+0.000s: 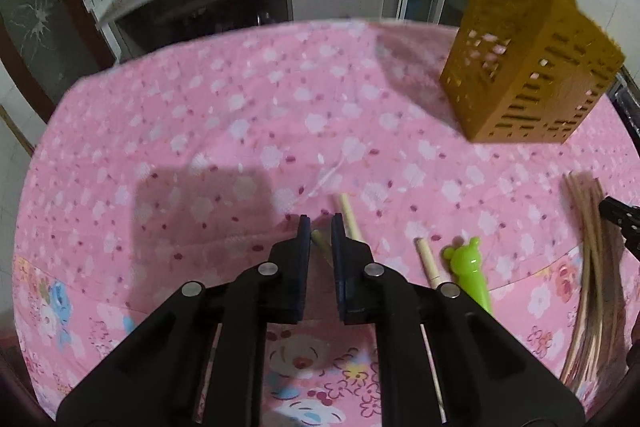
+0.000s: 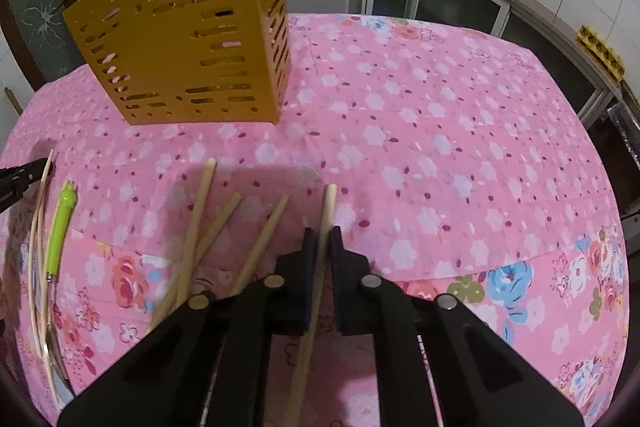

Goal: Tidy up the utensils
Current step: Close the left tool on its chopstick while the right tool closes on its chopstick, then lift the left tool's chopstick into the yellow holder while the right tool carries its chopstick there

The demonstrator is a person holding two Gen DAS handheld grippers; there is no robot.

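Now right claw (image 2: 323, 233) around chopstick (image 2: 327, 211).

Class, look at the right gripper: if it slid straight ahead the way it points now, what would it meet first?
Probably only the pink tablecloth. The right gripper points past the yellow holder, which stands off to the left.

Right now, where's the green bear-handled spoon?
The green bear-handled spoon lies on the pink cloth at the right wrist view's left edge, between thin pale chopsticks and the loose chopsticks.
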